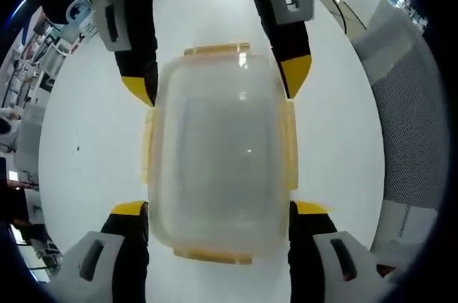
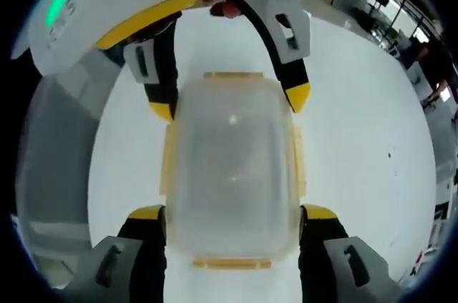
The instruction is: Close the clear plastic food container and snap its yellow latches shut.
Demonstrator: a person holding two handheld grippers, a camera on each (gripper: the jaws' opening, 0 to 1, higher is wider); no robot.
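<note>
Yellow-tipped jaws of the left gripper point(image 1: 220, 208) stand at 6 o'clock in the left gripper view, spread wide around the clear container point(image 1: 218, 149), one on each side; whether they press it, I cannot tell. The right gripper point(image 2: 235, 213) frames the container point(image 2: 232, 167) likewise. It lies on the white surface point(image 1: 86, 138), lid on, yellow latches point(image 1: 289, 145) along its edges.

White round table point(image 1: 343, 138); grey mesh chair point(image 1: 411, 109) beside it; office clutter behind.
</note>
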